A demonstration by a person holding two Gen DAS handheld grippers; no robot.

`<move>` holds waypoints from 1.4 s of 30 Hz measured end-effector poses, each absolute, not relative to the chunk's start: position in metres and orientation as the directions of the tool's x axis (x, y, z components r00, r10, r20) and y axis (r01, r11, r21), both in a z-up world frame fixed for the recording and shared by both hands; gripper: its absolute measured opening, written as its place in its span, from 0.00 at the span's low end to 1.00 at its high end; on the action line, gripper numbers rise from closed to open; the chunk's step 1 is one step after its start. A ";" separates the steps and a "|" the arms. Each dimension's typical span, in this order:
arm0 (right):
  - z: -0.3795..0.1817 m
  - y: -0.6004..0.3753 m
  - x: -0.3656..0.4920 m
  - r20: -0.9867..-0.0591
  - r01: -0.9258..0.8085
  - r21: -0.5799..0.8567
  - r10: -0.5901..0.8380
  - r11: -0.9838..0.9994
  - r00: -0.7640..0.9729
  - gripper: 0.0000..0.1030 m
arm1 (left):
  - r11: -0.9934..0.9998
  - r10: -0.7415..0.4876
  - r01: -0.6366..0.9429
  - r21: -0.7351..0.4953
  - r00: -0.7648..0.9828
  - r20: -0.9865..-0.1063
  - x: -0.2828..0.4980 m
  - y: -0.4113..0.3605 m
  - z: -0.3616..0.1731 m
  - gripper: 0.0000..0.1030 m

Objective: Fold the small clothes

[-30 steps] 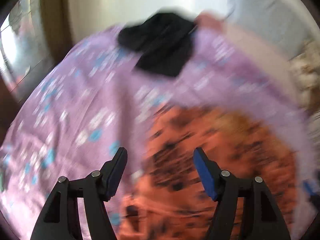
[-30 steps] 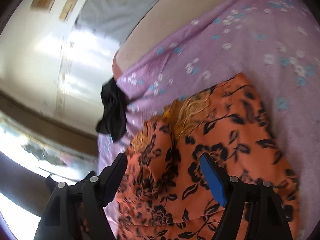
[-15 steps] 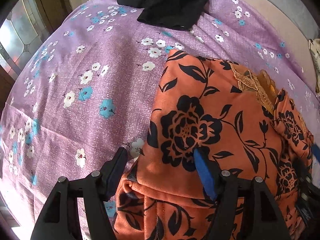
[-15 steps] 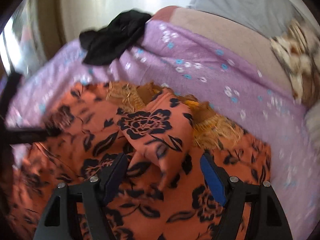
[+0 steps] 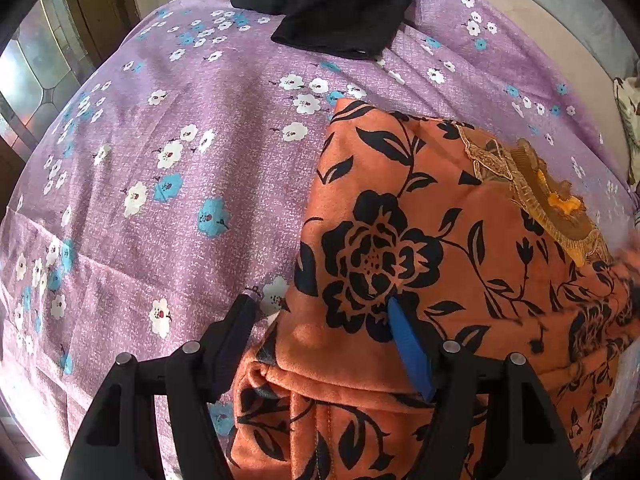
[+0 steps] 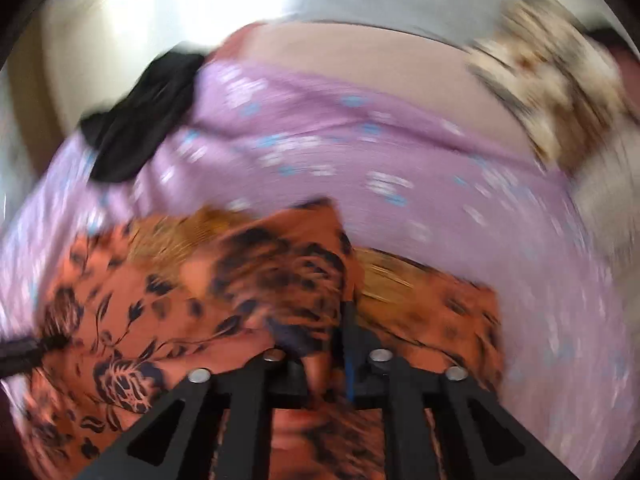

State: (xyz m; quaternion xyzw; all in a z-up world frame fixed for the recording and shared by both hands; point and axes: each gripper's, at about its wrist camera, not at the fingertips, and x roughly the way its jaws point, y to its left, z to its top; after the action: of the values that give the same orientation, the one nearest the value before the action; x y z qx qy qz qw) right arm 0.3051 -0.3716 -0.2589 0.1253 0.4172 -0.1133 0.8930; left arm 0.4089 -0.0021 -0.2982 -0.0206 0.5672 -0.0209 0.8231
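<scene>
An orange garment with black flowers [image 5: 420, 240] lies partly folded on the purple flowered bedsheet [image 5: 180, 168]. My left gripper [image 5: 320, 316] is open over its left edge, one finger on the sheet and one on the cloth. In the blurred right wrist view, my right gripper [image 6: 320, 344] is shut on a raised fold of the orange garment [image 6: 280, 276]. A gold embroidered neckline [image 5: 540, 192] shows near the garment's top.
A black garment [image 5: 336, 4] lies crumpled at the far edge of the bed, also in the right wrist view [image 6: 140, 120]. A patterned pillow [image 6: 552, 92] sits at the far right. A window and wall stand to the left.
My right gripper has closed on a fold of the orange garment and is moving, blurring its view. My left gripper has stayed open over the garment's left edge.
</scene>
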 end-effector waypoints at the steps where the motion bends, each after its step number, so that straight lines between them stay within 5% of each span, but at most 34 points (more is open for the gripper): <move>1: -0.264 -0.394 0.289 -0.786 0.346 0.220 -0.045 0.912 0.617 0.10 | 0.998 -0.055 0.011 -0.055 0.357 -0.933 0.408 -0.002 -0.298 0.68; 4: -0.293 -0.429 0.253 -0.831 0.412 0.401 0.136 0.819 0.539 0.10 | 0.999 -0.043 0.007 -0.043 0.357 -0.933 0.402 -0.003 -0.297 0.68; 9: -0.302 -0.450 0.220 -0.833 0.505 0.466 0.168 0.727 0.527 0.14 | 1.000 -0.007 0.010 -0.003 0.385 -0.923 0.388 -0.007 -0.288 0.68; 16: -0.265 -0.437 0.225 -0.758 0.452 0.371 -0.016 0.811 0.653 0.14 | 0.995 -0.012 0.094 0.044 0.521 -0.853 0.365 -0.031 -0.259 0.68; 22: -0.253 -0.449 0.230 -0.713 0.529 0.280 -0.196 0.801 0.674 0.14 | 0.981 0.008 0.172 0.092 0.433 -0.901 0.365 -0.061 -0.286 0.68; 29: -0.290 -0.436 0.259 -0.753 0.374 0.465 0.135 0.803 0.644 0.14 | 0.956 0.100 0.190 0.222 0.498 -0.861 0.355 -0.078 -0.299 0.87; 33: -0.318 -0.425 0.274 -0.829 0.397 0.383 0.121 0.834 0.546 0.13 | 0.965 0.113 0.145 0.218 0.523 -0.845 0.355 -0.070 -0.303 1.00; 36: -0.312 -0.425 0.273 -0.834 0.393 0.386 0.134 0.834 0.535 0.13 | 0.988 0.046 0.104 0.115 0.513 -0.857 0.355 -0.057 -0.307 1.00; 42: -0.295 -0.423 0.266 -0.811 0.370 0.373 0.105 0.851 0.575 0.14 | 0.984 0.066 0.103 0.145 0.545 -0.836 0.348 -0.063 -0.307 1.00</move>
State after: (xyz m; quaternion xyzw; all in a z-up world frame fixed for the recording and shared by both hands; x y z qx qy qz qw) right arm 0.2664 -0.4227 -0.2948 0.2619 0.4541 -0.0780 0.8480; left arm 0.3485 -0.0626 -0.3071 0.0887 0.4768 -0.0104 0.8745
